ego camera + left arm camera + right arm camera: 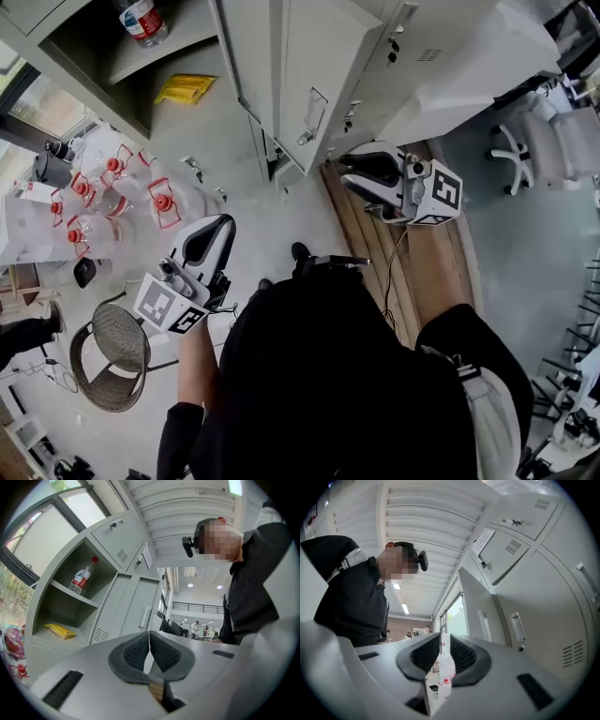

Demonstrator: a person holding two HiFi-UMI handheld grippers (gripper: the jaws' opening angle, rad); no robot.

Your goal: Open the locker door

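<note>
The grey locker door [323, 66] with a recessed handle [312, 112] stands swung out from the locker row. My right gripper [347, 174] is a short way below and to the right of it, pointing at its lower edge without touching. Its jaws are open with a narrow gap and nothing between them. In the right gripper view the door [476, 616] shows nearly edge-on beyond the right gripper [442, 641]. My left gripper [225, 225] hangs over the floor left of the door. In the left gripper view the left gripper [149, 641] is shut on nothing and the door [133, 613] is ahead.
An open compartment holds a water bottle [142, 21] and a yellow packet [185, 88]. Clear jugs with red caps [122, 197] and a wire basket [112, 356] stand on the floor at left. Wooden planks [412, 272] lie at right, an office chair [544, 141] beyond.
</note>
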